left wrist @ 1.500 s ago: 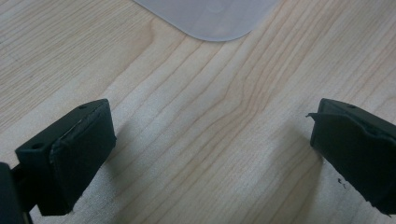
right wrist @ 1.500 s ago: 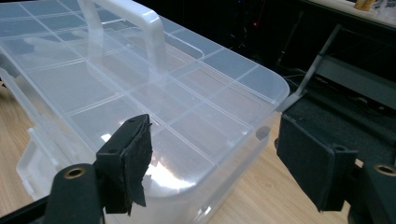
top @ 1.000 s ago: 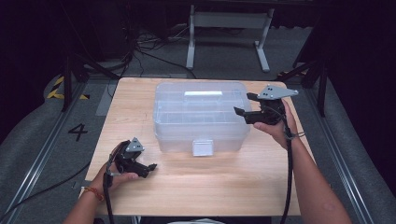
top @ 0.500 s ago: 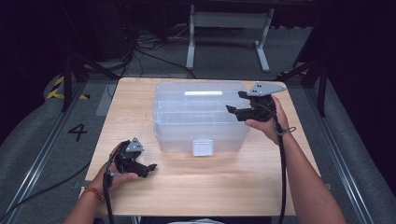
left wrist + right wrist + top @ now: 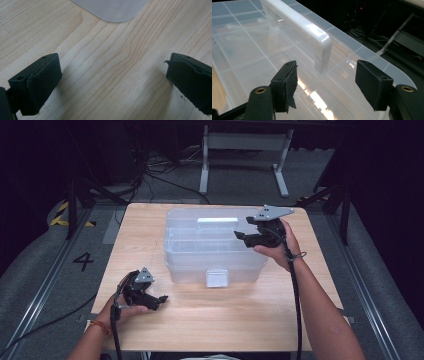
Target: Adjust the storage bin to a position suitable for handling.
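Nearest me, my left hand-held gripper (image 5: 162,298) rests low over the pale wooden counter (image 5: 220,320), its jaws spread wide with nothing but bare wood grain between them. In the left gripper view a rounded corner of the clear plastic storage box (image 5: 112,10) sits just ahead of it, apart from the pads, so that hand is idle and not yet helping.

Farther out, the translucent lidded storage box (image 5: 210,255) stands in the middle of the counter, lid on, its front latch looking closed, though I cannot be sure.

My right hand-held gripper (image 5: 242,236) is over the right end of the lid. Its jaws have just been closing a little, yet they stand apart, and in the right gripper view the white plastic carry handle (image 5: 304,30) lies ahead of them, its near post roughly in line with the gap but beyond the pads (image 5: 372,82), which touch nothing.

So I judge the work as barely begun: the reach for the handle is nearly made, while gripping it and whatever follows with the box is all left to do.
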The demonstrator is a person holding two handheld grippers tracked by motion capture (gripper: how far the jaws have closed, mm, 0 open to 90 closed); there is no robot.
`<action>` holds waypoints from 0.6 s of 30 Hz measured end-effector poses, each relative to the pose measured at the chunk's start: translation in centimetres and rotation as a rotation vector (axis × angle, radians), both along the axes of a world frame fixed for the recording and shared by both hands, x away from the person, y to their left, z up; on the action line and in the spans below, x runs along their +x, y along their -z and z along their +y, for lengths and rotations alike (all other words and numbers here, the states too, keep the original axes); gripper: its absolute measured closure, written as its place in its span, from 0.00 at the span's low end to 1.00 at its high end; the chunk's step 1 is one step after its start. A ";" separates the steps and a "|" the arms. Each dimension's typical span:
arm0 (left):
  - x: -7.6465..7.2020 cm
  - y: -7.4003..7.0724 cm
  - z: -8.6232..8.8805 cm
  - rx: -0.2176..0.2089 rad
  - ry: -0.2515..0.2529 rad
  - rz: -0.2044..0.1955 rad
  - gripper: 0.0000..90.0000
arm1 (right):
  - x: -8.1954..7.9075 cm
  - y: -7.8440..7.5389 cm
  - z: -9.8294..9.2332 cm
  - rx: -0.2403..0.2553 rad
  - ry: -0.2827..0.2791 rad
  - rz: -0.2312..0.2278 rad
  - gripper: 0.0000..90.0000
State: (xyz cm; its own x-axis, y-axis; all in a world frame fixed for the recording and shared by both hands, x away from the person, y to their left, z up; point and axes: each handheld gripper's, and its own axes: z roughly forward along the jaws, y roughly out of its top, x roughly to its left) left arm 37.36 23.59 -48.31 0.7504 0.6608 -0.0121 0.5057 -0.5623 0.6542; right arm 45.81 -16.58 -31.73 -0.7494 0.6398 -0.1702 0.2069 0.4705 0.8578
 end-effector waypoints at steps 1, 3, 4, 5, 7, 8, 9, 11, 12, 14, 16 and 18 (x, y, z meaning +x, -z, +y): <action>0.0 0.0 0.0 0.000 0.000 0.000 0.01 | 0.1 0.0 0.2 0.000 0.000 -0.002 0.40; 0.0 0.0 0.0 0.000 0.000 0.000 0.01 | 0.2 -0.1 0.4 -0.006 0.002 0.000 0.42; 0.0 0.0 0.0 0.000 0.000 0.000 0.01 | 0.3 -0.2 0.5 -0.009 0.001 -0.002 0.43; 0.0 0.0 0.0 0.000 -0.001 0.000 0.01 | 0.3 -0.2 0.6 -0.013 0.001 0.001 0.44; 0.0 0.0 0.0 0.000 -0.002 0.000 0.01 | 0.4 -0.3 0.9 -0.032 0.004 -0.002 0.46; 0.0 0.0 0.0 0.000 -0.002 0.000 0.01 | 0.4 -0.3 0.9 -0.041 0.005 0.005 0.46; 0.0 0.0 0.0 0.000 -0.001 -0.001 0.01 | 0.5 -0.3 1.0 -0.048 0.008 0.007 0.49; 0.0 0.0 0.0 0.000 -0.001 -0.001 0.01 | 0.4 -0.4 1.0 -0.052 0.007 0.002 0.51; 0.0 0.0 0.0 0.000 -0.001 0.000 0.01 | 0.4 -0.4 1.1 -0.056 0.007 0.002 0.52; 0.0 0.0 0.0 -0.002 -0.001 0.000 0.01 | 0.4 -0.5 1.1 -0.062 0.010 0.004 0.53; 0.0 0.0 0.0 0.001 -0.001 -0.001 0.01 | 0.5 -0.7 1.3 -0.070 0.024 0.005 0.53; 0.0 0.0 0.0 0.000 -0.001 0.000 0.01 | 0.4 -0.8 1.5 -0.077 0.014 0.005 0.53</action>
State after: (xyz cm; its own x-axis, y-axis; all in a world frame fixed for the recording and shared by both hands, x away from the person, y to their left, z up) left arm 37.36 23.59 -48.31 0.7500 0.6613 -0.0122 0.5062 -0.5620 0.6542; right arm 46.25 -15.08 -30.89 -0.7415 0.6353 -0.2157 0.2179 0.5321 0.8182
